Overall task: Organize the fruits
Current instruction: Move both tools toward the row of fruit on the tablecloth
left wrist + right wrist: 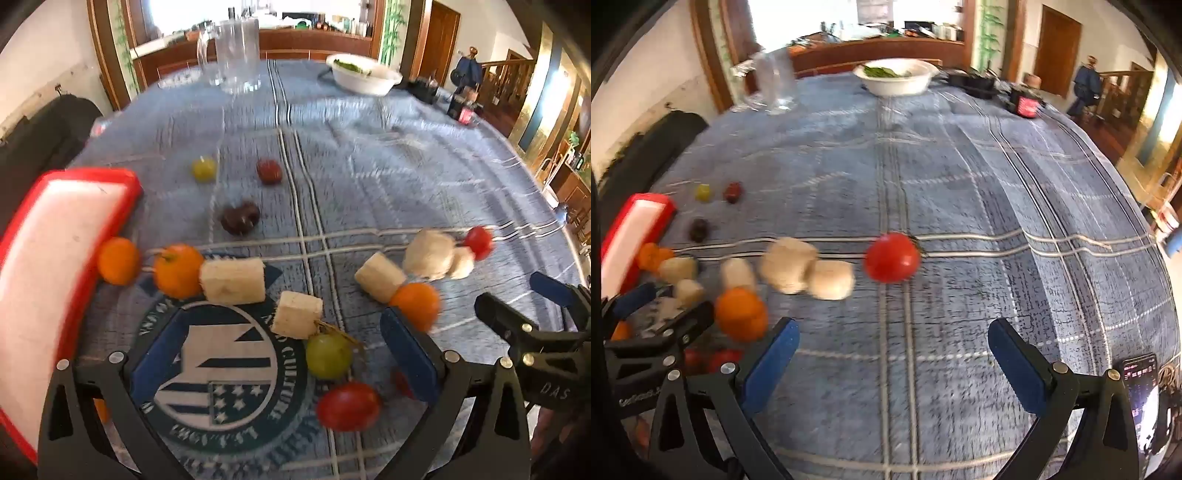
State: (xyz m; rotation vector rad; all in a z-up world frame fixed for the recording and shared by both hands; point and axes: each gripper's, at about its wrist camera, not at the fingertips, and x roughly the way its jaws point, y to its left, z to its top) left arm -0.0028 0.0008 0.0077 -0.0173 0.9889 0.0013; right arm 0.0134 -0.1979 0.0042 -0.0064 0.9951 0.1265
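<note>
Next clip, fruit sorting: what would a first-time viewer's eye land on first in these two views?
Most striking is the scatter of fruit pieces on the blue plaid tablecloth: orange fruits, pale banana chunks, a green grape and red tomatoes. At the table's left edge sits a red-rimmed white tray. The left claw and right claw both hover open and empty above the cloth.

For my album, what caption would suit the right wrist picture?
Open right gripper hovering over a blue plaid tablecloth, facing a red tomato and scattered fruit pieces.
</note>
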